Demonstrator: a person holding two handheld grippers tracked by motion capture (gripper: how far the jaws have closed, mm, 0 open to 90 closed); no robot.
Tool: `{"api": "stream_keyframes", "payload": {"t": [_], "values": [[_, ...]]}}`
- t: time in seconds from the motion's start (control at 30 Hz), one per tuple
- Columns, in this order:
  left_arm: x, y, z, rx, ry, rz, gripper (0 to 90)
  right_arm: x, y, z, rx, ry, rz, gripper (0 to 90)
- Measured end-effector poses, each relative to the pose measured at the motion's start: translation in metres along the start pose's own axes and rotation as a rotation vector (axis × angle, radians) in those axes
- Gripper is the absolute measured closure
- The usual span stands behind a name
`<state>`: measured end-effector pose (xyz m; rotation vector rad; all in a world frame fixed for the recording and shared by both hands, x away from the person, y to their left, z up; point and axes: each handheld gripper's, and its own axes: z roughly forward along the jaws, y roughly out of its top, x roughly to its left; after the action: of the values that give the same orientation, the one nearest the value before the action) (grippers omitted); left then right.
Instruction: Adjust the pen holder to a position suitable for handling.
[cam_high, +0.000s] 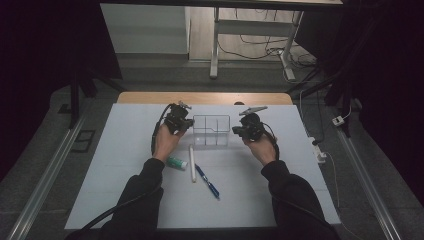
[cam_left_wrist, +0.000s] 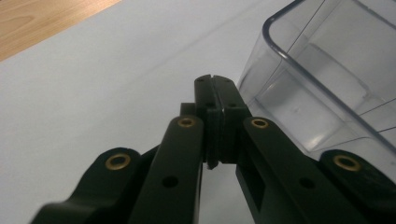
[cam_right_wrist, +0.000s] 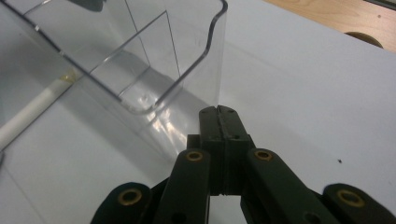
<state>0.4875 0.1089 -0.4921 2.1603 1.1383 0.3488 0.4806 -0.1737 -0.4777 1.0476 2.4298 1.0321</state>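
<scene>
Clear plastic organizer (cam_high: 211, 131), a see-through box split by thin inner walls into compartments, stands on the white sheet (cam_high: 125, 165) that covers the tabletop, toward the far edge and about midway between the left and right edges.

Nearest the person's edge, a blue pen (cam_high: 207, 182) lies slanted on the sheet, its far end pointing up toward the box. Just left of it lies a white stick-like pen (cam_high: 192, 163), running near to far, its far tip close to the organizer's near wall. Left of that, by the left wrist, a small green-and-white tube (cam_high: 177, 162) rests on its side.

Farther on, the left gripper (cam_high: 186, 123) sits at the organizer's left wall. In the left gripper view its black jaws are pressed together with nothing between them (cam_left_wrist: 215, 93), and the box's rounded corner (cam_left_wrist: 299, 70) stands just beside the tips on the right. The right gripper (cam_high: 236, 131) is at the organizer's right wall. In the right gripper view its jaws meet pad to pad, empty (cam_right_wrist: 219, 116), right below the box's curved wall (cam_right_wrist: 187, 70); whether they touch it I cannot tell.

Beyond the sheet a strip of bare wooden tabletop (cam_high: 205, 98) shows along the far edge.
</scene>
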Motion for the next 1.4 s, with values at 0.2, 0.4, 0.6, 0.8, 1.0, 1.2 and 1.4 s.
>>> {"api": "stream_keyframes", "payload": {"t": [0.2,0.4,0.6,0.8,1.0,1.2,1.4], "values": [[-0.008,0.001,0.003,0.003,-0.010,0.014,88.6,0.000,0.001,0.004,0.006,-0.020,0.005,89.5],[-0.013,0.001,0.003,0.016,-0.003,0.030,88.7,-0.003,-0.002,0.004,0.015,-0.020,0.018,89.5],[-0.016,0.000,0.001,0.018,0.003,0.042,88.7,-0.001,-0.004,0.001,0.026,-0.017,0.013,89.5],[-0.016,0.000,0.002,0.022,0.001,0.040,88.6,-0.006,-0.002,0.006,0.005,-0.018,-0.007,89.5],[-0.016,-0.001,0.004,0.034,0.002,0.043,88.6,-0.013,0.003,0.017,-0.012,-0.027,0.003,89.5],[-0.018,-0.002,0.007,0.042,0.009,0.047,88.7,-0.014,0.005,0.020,0.005,-0.017,-0.018,89.6],[-0.020,-0.003,0.005,0.052,0.005,0.061,88.7,-0.013,0.002,0.019,0.018,-0.006,-0.023,89.6]]}}
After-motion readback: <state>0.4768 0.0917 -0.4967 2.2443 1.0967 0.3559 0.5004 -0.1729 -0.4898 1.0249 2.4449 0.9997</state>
